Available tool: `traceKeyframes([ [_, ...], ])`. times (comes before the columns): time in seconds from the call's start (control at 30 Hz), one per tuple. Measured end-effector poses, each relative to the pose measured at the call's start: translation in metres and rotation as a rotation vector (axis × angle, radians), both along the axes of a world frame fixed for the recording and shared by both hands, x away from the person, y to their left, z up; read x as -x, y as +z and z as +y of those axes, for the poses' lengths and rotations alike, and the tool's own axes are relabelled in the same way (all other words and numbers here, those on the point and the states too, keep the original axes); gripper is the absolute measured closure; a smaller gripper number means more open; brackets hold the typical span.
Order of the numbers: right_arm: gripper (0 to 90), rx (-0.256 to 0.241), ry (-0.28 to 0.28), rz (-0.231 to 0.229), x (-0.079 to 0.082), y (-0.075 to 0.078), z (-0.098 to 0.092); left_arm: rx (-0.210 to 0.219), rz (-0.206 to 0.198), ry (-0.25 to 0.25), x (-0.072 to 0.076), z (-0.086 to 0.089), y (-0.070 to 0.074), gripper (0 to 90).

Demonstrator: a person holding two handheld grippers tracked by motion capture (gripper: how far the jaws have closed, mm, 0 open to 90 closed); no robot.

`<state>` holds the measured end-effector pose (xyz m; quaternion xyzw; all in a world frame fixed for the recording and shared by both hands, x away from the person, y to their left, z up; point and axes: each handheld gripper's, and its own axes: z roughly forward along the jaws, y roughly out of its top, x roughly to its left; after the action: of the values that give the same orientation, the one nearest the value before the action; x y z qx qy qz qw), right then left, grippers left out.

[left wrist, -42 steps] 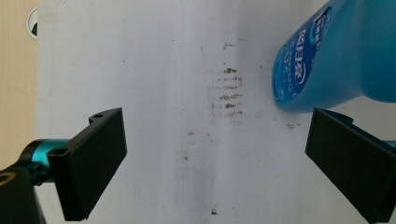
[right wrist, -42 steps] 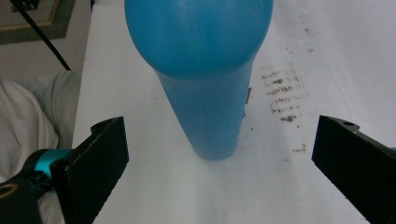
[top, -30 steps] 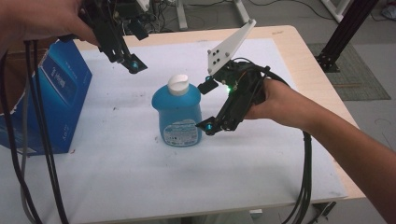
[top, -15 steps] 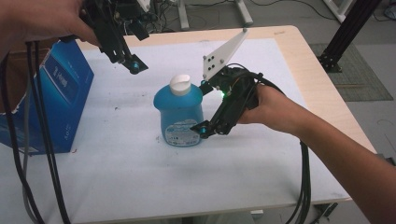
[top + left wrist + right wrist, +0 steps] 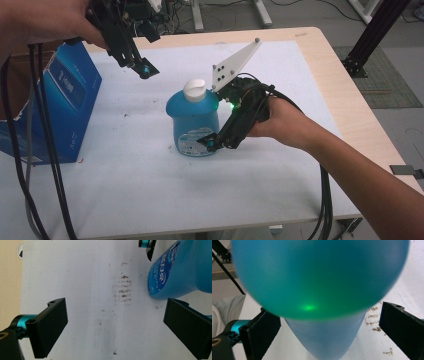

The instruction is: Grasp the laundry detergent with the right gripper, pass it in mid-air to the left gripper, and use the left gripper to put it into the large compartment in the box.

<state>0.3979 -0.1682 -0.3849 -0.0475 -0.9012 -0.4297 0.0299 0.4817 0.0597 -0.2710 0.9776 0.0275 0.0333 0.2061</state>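
Note:
A blue bottle point(image 5: 194, 122) with a white cap point(image 5: 195, 90) stands upright mid-table. My right gripper point(image 5: 219, 141) comes in from the right, low against the bottle's side. In the right gripper view the bottle point(image 5: 319, 282) is very close and blurred, and sits between the two wide-apart jaws of the right gripper point(image 5: 329, 326), which is open. I cannot tell whether the pads touch it. My left gripper point(image 5: 142, 68) hangs above the table behind and left of the bottle. The left gripper point(image 5: 116, 320) is open over the bare white cover, with the bottle point(image 5: 180, 270) at upper right.
A blue carton point(image 5: 55, 110) stands at the table's left edge. A white cover point(image 5: 125, 190) with brown smudges point(image 5: 123, 288) lies over the wooden table point(image 5: 350, 100). Black cables point(image 5: 30, 175) hang down at the left. A black frame post point(image 5: 372, 35) rises at the far right.
My right gripper has moved left toward the bottle, and its jaws now straddle the bottle's lower side. The left gripper has hardly moved.

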Motion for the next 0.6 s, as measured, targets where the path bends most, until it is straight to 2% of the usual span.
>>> traceKeyframes([
  [0.23,3.6,-0.021,0.001,-0.007,0.0011,-0.0055,0.0024,-0.001,-0.002,0.004,0.0001,0.0011,-0.0003,5.4],
  [0.33,6.0,-0.032,0.006,-0.013,0.0016,-0.0064,0.0025,0.000,-0.002,0.004,0.0001,0.0013,-0.0005,5.4],
  [0.37,8.6,-0.042,0.006,-0.014,0.0016,-0.0066,0.0023,-0.001,-0.002,0.004,0.0001,0.0014,-0.0007,5.4],
  [0.4,15.3,-0.051,0.012,-0.018,0.0014,-0.0067,0.0018,-0.001,0.001,0.009,0.0004,0.0015,-0.0011,5.4],
  [0.43,16.9,-0.064,0.019,-0.015,0.0018,-0.0065,0.0007,-0.001,-0.001,0.006,0.0001,0.0015,-0.0013,5.4],
  [0.53,16.9,-0.075,0.011,-0.008,0.0010,-0.0077,0.0000,0.002,-0.001,0.008,0.0002,0.0016,-0.0013,5.4],
  [0.6,17.0,-0.071,0.014,-0.019,0.0007,-0.0088,0.0002,0.000,-0.001,0.006,0.0001,0.0016,-0.0009,5.4],
])
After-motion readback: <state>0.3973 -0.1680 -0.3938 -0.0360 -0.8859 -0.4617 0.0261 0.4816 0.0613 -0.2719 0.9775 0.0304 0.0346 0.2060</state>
